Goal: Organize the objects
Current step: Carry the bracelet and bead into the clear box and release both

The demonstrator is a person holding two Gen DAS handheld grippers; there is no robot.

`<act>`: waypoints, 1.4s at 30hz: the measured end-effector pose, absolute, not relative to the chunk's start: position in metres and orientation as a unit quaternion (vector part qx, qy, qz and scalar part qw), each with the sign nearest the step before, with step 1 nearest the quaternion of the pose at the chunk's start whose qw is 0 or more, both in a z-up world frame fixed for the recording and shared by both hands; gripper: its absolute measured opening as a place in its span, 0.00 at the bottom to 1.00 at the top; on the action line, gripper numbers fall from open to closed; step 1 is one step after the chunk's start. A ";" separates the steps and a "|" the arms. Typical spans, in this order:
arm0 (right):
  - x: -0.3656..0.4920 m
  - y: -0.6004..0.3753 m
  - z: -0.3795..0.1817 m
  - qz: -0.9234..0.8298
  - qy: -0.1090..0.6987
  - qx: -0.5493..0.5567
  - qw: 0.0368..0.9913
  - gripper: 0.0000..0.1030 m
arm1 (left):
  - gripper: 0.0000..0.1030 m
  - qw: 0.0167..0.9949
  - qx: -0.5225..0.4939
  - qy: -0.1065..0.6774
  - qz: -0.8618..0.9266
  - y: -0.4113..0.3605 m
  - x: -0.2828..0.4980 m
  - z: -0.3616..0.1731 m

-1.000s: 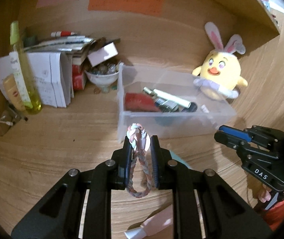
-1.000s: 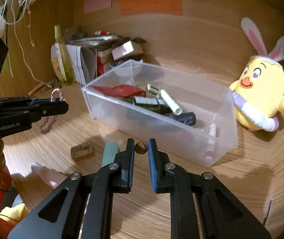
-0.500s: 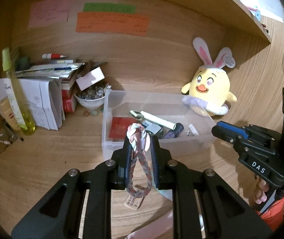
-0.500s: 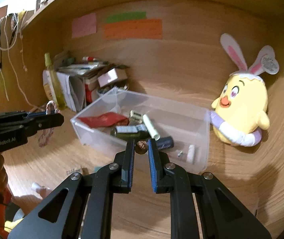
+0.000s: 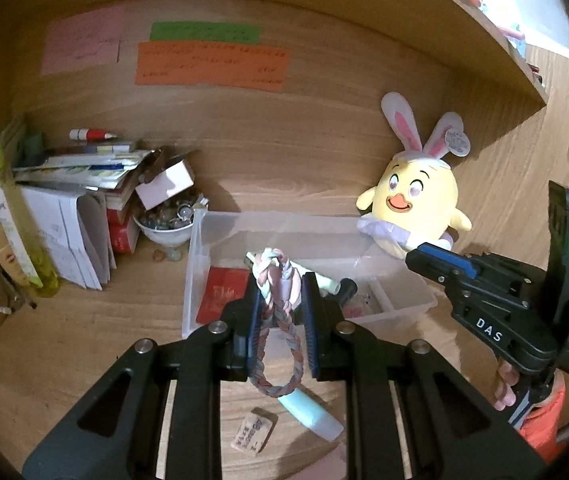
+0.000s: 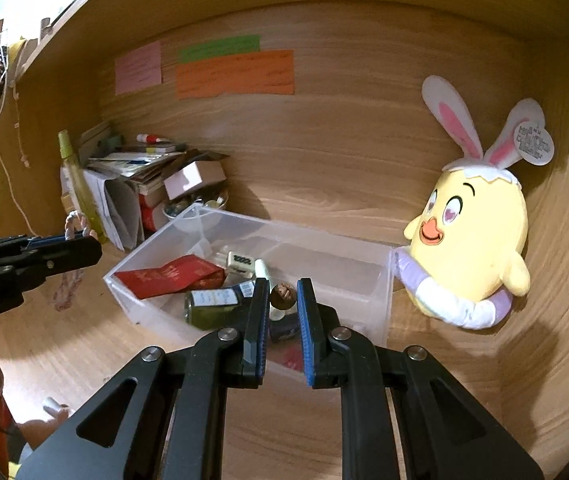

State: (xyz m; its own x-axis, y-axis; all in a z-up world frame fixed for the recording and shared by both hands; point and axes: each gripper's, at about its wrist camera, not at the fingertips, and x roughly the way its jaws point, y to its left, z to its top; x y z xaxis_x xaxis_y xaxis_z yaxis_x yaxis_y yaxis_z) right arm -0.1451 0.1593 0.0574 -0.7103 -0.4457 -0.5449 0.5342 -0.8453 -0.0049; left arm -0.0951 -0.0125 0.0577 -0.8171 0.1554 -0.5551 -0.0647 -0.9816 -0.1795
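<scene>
Left gripper (image 5: 278, 300) clamps a braided loop (image 5: 280, 320), right gripper (image 6: 282, 304) pinches a small brown nut (image 6: 282, 296); both hang at the clear bin (image 6: 384, 276); release only once above its open interior.

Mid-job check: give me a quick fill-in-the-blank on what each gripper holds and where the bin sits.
1. The left gripper is shut on a braided ____.
2. The right gripper pinches a small round ____ object.
3. The clear plastic bin stands just left of the yellow ____ plush.

Missing words: bracelet; brown; chick
</scene>
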 end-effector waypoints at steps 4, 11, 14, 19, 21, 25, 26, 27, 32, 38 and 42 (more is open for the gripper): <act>-0.149 0.161 0.061 -0.923 0.087 0.266 0.265 0.12 | 0.17 0.057 -0.302 -0.075 0.949 -0.009 -0.109 0.057; -0.161 0.164 0.055 -0.920 0.084 0.278 0.264 0.12 | 0.17 0.065 -0.328 -0.078 0.939 0.001 -0.137 0.044; -0.169 0.164 0.045 -0.915 0.084 0.294 0.263 0.12 | 0.17 0.066 -0.341 -0.073 0.935 0.006 -0.147 0.036; -0.180 0.163 0.029 -0.907 0.082 0.318 0.264 0.12 | 0.17 0.066 -0.359 -0.065 0.929 0.011 -0.159 0.023; -0.182 0.162 0.025 -0.904 0.084 0.324 0.265 0.12 | 0.17 0.066 -0.363 -0.064 0.927 0.013 -0.162 0.019; -0.186 0.160 0.017 -0.899 0.091 0.335 0.266 0.12 | 0.17 0.070 -0.371 -0.061 0.924 0.015 -0.169 0.013; -0.187 0.159 0.015 -0.898 0.093 0.338 0.266 0.12 | 0.17 0.070 -0.373 -0.060 0.923 0.016 -0.170 0.012; -0.188 0.158 0.014 -0.897 0.094 0.340 0.265 0.12 | 0.17 0.072 -0.376 -0.058 0.922 0.017 -0.171 0.010; -0.189 0.157 0.011 -0.897 0.099 0.343 0.261 0.12 | 0.40 0.081 -0.382 -0.060 0.919 0.020 -0.172 0.008; -0.193 0.156 0.009 -0.892 0.096 0.355 0.263 0.25 | 0.54 0.078 -0.364 -0.060 0.926 0.019 -0.163 0.018; -0.190 0.157 0.012 -0.894 0.092 0.348 0.266 0.35 | 0.65 0.072 -0.353 -0.057 0.931 0.018 -0.153 0.027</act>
